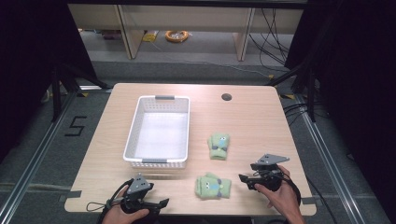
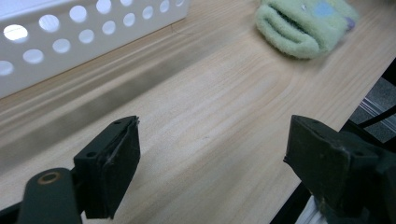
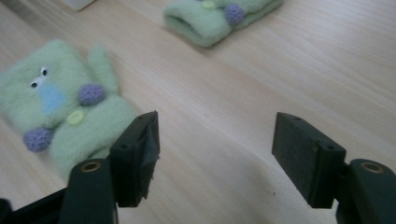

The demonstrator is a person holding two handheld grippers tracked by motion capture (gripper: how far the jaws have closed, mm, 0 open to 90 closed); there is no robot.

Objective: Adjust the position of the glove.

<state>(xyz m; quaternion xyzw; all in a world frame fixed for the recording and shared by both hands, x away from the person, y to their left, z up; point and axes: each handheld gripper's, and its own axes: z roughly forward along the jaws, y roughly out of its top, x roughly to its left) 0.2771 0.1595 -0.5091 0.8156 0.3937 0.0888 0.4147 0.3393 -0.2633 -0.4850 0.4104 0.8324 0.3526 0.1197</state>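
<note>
Nearest the bottom edge of the high view, the person's two hands come in over the front of the desk [image 1: 261, 107], each carrying a gripper. On the left, the left gripper [image 1: 161, 204] sits low at the front edge of the desk, pointing right toward the middle; in its own view its jaws stand wide apart with only bare wood grain between them. On the right, the right gripper [image 1: 243, 178] points left, and its jaws are parted as well, again with nothing between them (the pads look scuffed but free).

Between the two grippers, near the front edge, lies the nearer green mitten [image 1: 213, 185], a fuzzy pale-green piece with a blue patch, purple pompoms and a yellow button. In the right gripper view it lies just to the left of the left-hand jaw, close to it; whether the two touch I cannot tell. In the left gripper view it shows farther off, near the desk edge.

Beyond it, well apart toward the middle of the desk, lies the second green mitten [image 1: 219, 146], flat on the wood.

Left of that stands a white perforated basket [image 1: 132, 126], its long side running away from the person. Farther still, a small round hole [image 1: 226, 97] sits near the back edge.
</note>
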